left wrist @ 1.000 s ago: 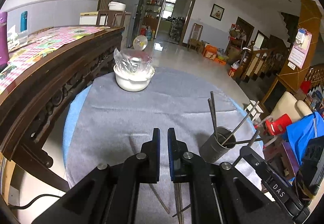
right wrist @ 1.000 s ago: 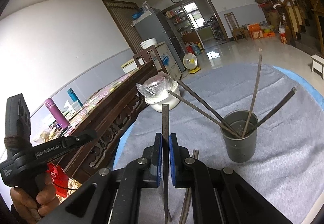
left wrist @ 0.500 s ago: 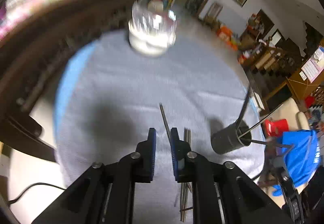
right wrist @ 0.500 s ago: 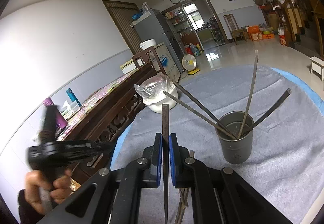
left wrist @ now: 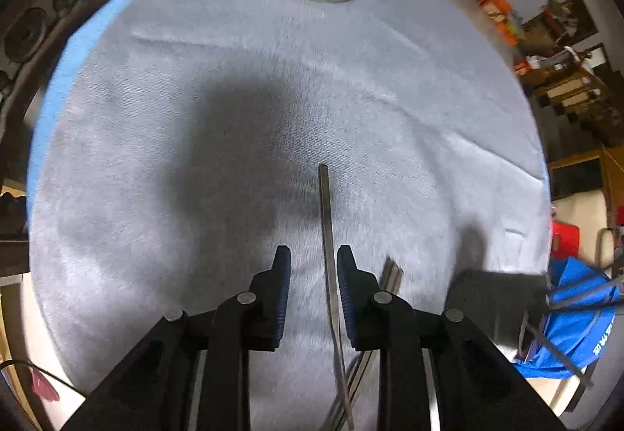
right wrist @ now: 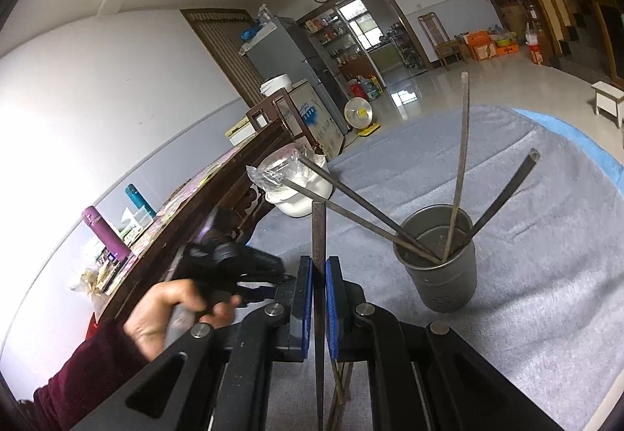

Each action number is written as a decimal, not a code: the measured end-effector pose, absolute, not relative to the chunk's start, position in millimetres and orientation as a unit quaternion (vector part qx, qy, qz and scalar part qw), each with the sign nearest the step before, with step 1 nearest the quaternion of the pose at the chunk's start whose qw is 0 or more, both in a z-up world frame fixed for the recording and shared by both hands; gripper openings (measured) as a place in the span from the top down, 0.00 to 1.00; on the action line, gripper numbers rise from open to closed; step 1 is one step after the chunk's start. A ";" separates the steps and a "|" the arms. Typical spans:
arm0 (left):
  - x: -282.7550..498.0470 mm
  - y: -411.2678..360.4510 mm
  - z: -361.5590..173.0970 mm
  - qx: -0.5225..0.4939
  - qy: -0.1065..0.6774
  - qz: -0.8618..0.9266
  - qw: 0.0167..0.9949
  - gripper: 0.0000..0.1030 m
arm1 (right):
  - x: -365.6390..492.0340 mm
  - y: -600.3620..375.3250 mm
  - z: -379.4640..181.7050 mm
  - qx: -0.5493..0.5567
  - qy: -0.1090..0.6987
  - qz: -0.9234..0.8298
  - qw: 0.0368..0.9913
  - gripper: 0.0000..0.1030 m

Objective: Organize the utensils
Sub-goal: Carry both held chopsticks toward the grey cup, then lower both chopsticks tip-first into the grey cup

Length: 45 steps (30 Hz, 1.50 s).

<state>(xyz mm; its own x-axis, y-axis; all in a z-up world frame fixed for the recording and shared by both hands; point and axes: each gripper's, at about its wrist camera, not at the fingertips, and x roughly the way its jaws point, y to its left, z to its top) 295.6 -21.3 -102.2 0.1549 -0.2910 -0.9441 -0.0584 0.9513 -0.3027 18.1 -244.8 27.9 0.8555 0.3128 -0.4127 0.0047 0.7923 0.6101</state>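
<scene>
- Right gripper [right wrist: 319,271] is clamping one upright chopstick [right wrist: 318,232].
- Left gripper [left wrist: 314,263], jaws just been opening, is straddling a loose chopstick [left wrist: 327,220] near its right pad.
- Cup [right wrist: 440,267] is holding four.

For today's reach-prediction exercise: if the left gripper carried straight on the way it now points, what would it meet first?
Probably the single chopstick lying on the grey cloth: the left gripper, its jaws just opening, points steeply down with that stick between them, untouched. Depth is uncertain.

Your right gripper [right wrist: 319,275] clamps one chopstick [right wrist: 318,232] upright; the grey cup [right wrist: 440,267] holding four more sits just right of it, your left hand [right wrist: 167,310] low on its left
</scene>
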 end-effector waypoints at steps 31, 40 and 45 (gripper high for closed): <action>303.2 -63.4 -117.1 -0.040 0.625 -0.082 0.775 0.95 | 20.9 -268.7 7.3 0.343 0.255 0.082 0.900 0.93; 259.5 -64.2 -51.4 -0.020 0.568 -0.149 0.809 0.95 | 15.7 -263.5 28.4 0.326 0.237 0.072 0.912 0.93; 244.5 -62.0 -15.4 -0.019 0.538 -0.182 0.823 0.95 | 13.0 -264.3 43.0 0.316 0.223 0.062 0.920 0.93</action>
<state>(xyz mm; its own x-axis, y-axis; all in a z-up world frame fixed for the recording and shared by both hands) 244.5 -62.0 -15.4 0.3544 -0.3201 -0.8786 0.2803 0.9328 -0.2268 13.0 -264.3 43.0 0.8929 0.2555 -0.3708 0.0263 0.7925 0.6093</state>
